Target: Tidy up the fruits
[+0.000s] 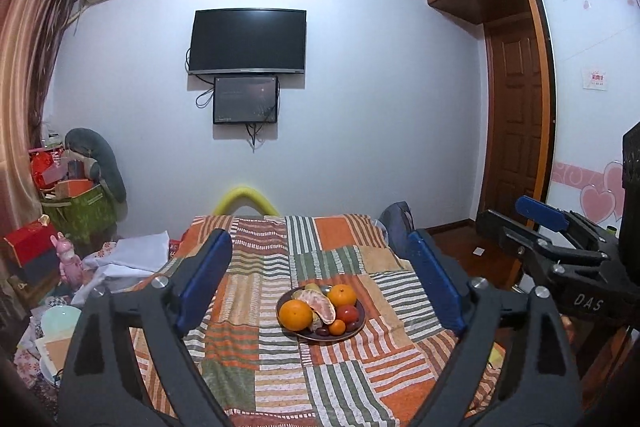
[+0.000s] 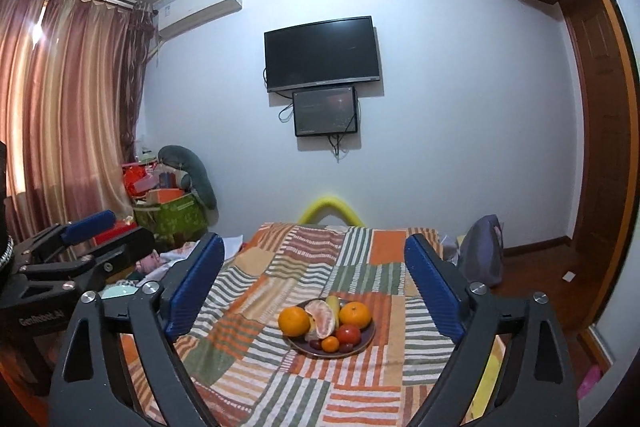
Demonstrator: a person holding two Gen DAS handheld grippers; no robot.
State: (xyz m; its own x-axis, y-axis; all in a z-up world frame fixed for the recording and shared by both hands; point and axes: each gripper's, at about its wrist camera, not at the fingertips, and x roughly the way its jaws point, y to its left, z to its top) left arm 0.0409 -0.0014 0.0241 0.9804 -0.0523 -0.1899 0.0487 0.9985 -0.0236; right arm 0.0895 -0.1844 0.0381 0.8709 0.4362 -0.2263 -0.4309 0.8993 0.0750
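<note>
Both spread claws well short of fruit plate.

Fruit plate on striped patchwork bed

1. The peeled pomelo is hiding most of the banana behind it on your plate.
2. The small dark fruits at the plate's near rim are showing too small for you to identify.
3. Your right gripper is getting cut off by the left view's right edge, so its jaw gap is staying unreadable there.
4. Your left gripper is running off the right view's left edge.
</note>
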